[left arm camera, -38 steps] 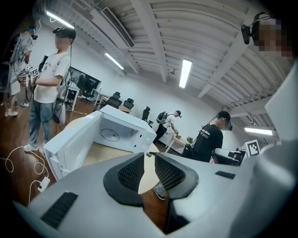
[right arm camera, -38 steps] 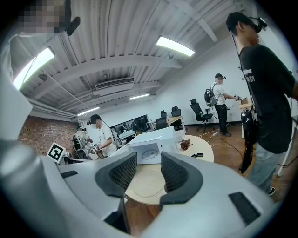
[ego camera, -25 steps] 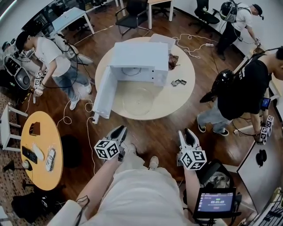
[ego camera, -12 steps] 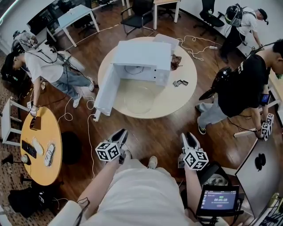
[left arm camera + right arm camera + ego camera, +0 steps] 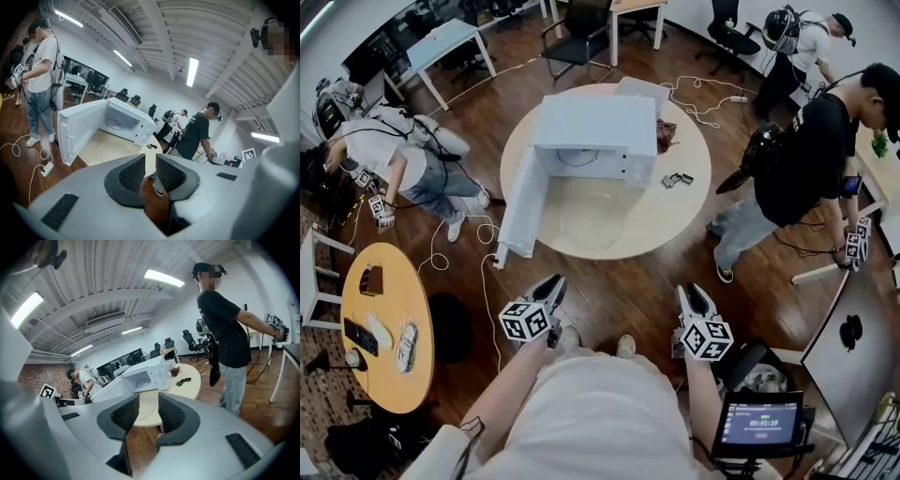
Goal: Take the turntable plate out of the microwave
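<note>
The white microwave (image 5: 591,131) stands on the round table (image 5: 675,216) with its door (image 5: 517,202) swung wide open. The clear glass turntable plate (image 5: 592,217) lies flat on the table in front of the oven; it also shows in the left gripper view (image 5: 115,150). Both grippers hang well short of the table, over the wood floor. My left gripper (image 5: 555,281) (image 5: 150,161) has a narrow gap between its pads, with nothing in it. My right gripper (image 5: 686,291) (image 5: 149,408) is open; its jaws have just been closing, with nothing between them.
A person in black (image 5: 797,169) stands right of the table; another (image 5: 389,155) bends over at the left. Cables (image 5: 455,244) trail on the floor by the door. A small yellow table (image 5: 380,328) is lower left, a tablet (image 5: 759,427) lower right. Small dark items (image 5: 675,178) lie on the table.
Both grippers have sunk a little, still short of the table. The person at the left has bent further over. The person in black has shifted nearer the table.
</note>
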